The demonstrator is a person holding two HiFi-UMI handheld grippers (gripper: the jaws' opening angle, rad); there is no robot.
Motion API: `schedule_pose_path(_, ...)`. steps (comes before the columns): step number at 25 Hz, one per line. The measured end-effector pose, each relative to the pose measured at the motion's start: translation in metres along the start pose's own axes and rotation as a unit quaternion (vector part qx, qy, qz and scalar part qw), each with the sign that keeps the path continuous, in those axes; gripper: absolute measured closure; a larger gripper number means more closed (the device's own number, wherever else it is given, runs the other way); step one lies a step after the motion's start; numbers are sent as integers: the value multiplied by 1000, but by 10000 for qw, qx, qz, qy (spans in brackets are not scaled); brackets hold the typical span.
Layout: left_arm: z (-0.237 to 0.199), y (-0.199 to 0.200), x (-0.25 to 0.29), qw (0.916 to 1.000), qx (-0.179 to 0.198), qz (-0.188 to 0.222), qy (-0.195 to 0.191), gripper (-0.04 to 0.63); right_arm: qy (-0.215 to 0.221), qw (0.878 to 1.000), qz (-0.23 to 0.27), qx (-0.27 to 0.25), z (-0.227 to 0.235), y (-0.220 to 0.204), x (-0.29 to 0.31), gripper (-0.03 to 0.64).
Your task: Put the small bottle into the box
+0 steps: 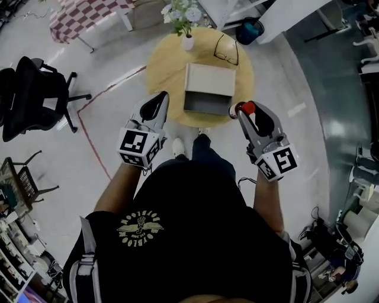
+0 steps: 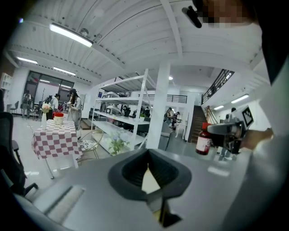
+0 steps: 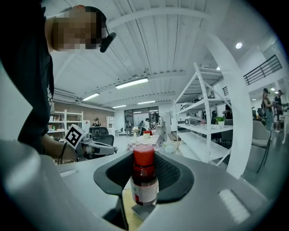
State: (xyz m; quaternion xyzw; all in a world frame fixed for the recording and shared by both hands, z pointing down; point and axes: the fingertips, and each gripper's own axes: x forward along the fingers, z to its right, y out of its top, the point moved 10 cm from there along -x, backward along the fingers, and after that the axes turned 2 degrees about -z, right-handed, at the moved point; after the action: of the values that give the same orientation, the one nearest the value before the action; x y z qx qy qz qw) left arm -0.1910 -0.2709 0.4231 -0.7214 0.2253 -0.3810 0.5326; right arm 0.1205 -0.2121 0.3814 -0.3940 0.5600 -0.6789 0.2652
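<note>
The small bottle [image 1: 244, 109], dark red with a red cap and a white label, stands upright between the pads of my right gripper [image 1: 241, 112], which is shut on it. The right gripper view shows the bottle [image 3: 144, 180] held at its body between the dark pads. It hangs just off the right front corner of the open cardboard box [image 1: 206, 102], which sits on the round wooden table [image 1: 166, 65]. My left gripper [image 1: 155, 106] hovers left of the box, its jaws together with nothing in them. In the left gripper view the bottle [image 2: 204, 140] shows at the right.
A white vase of flowers [image 1: 187, 40] and a pair of glasses [image 1: 227, 50] lie at the table's far side. A black office chair [image 1: 29, 94] stands far left, a checked-cloth table [image 1: 83, 18] beyond it. Red tape [image 1: 95, 142] marks the floor.
</note>
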Motion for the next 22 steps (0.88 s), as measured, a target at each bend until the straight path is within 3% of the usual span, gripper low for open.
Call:
schedule_pose_path(8, 18, -10, 38, 9992, 1, -366, 187, 595, 206, 9980, -308, 507, 48, -52, 30, 468)
schedule_pose_path(13, 11, -24, 62, 9950, -796, -561, 241, 595, 356, 9958, -595, 598, 72, -95, 56, 468)
schedule_pose_path(22, 14, -38, 84, 9905, -749, -975, 614, 595, 566, 9866, -1171, 988, 111, -202, 99, 468)
